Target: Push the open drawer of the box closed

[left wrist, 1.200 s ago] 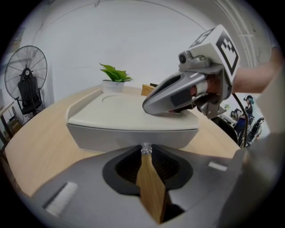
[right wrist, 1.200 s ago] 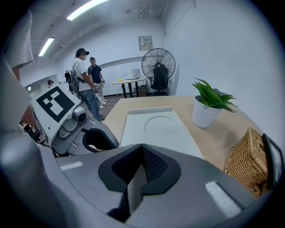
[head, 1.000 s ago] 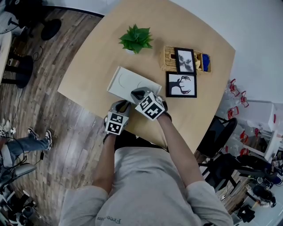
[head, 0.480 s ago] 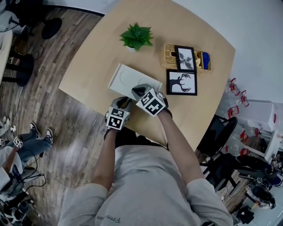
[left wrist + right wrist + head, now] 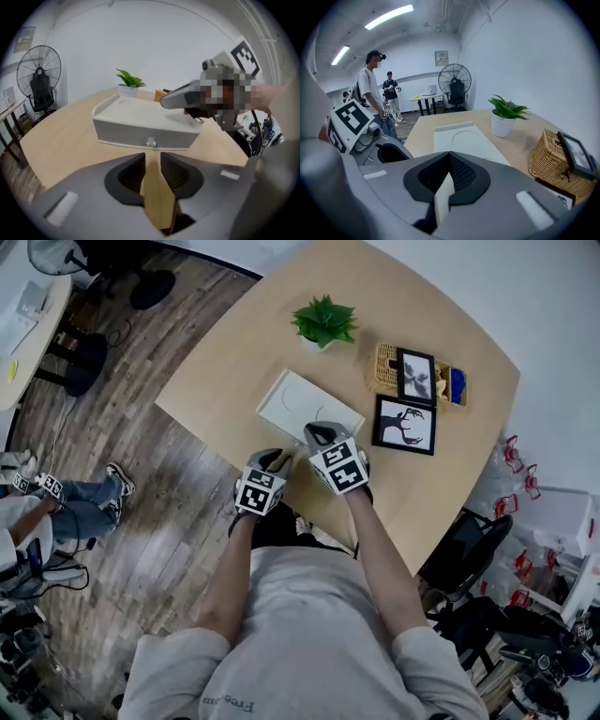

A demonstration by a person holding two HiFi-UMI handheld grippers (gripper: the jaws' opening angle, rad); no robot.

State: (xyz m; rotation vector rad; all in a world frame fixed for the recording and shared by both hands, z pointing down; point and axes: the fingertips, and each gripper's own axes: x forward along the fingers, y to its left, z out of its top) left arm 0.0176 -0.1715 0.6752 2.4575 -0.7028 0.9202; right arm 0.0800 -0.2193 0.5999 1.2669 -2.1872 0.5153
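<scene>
Jaws of left gripper (image 5: 153, 161) parted, just now opening wider, nothing between but bare table (image 5: 220, 381). Pinched closed and empty, right gripper (image 5: 449, 161), poised above right end of white box (image 5: 305, 407). Box near table's front edge, drawer front with clear knob (image 5: 150, 141) facing left gripper, seemingly flush with casing. Beyond: potted plant (image 5: 323, 322), wicker basket (image 5: 384, 367), framed pictures (image 5: 403, 425).

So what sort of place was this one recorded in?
Probably a shared office or lab workspace, not a home: overhead strip lights, a pedestal fan beside a second table, and other people standing about in the background.
</scene>
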